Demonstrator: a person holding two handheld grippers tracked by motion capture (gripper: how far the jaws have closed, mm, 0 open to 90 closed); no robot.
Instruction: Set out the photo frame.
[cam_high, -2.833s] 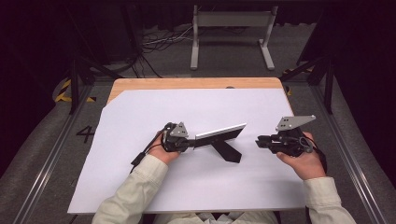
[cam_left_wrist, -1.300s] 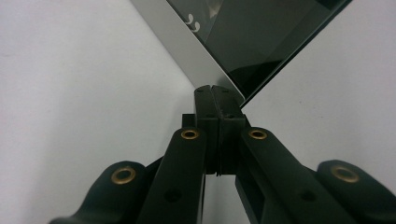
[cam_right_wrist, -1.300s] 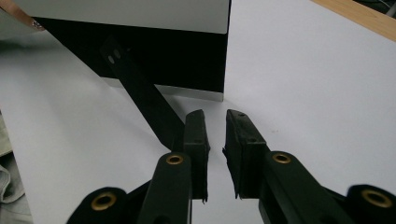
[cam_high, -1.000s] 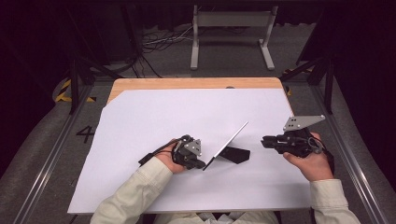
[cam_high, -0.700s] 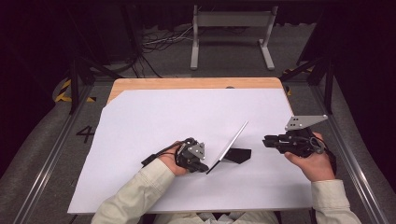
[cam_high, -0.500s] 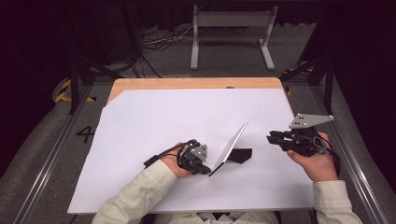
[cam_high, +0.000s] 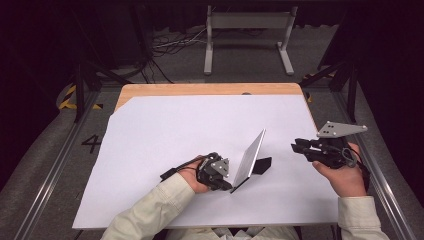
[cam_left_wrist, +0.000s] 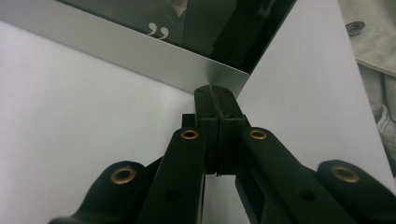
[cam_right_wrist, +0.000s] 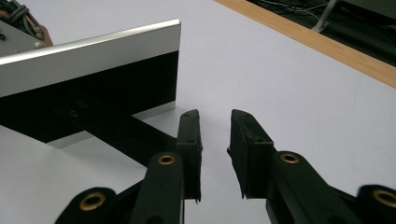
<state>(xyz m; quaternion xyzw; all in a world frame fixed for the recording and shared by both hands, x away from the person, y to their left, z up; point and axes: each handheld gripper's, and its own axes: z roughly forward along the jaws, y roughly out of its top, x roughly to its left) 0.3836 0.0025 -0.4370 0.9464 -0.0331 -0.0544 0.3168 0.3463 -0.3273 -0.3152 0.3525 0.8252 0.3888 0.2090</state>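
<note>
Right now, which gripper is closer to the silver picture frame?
Left. The left gripper is clamped on the silver picture frame at its lower corner. The right gripper hangs apart, off the frame's back side, jaws open on nothing.

Black fingers (cam_left_wrist: 219, 100) pinch the silver frame's (cam_left_wrist: 140, 60) corner above white paper (cam_left_wrist: 70, 130).

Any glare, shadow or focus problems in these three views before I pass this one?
High view: even light on the white sheet, surroundings dark, picture frame casts a small shadow. Left gripper view: the near left gripper is soft, and the frame's glass shows dark reflections. Right gripper view: right gripper sharp, no glare.
</note>
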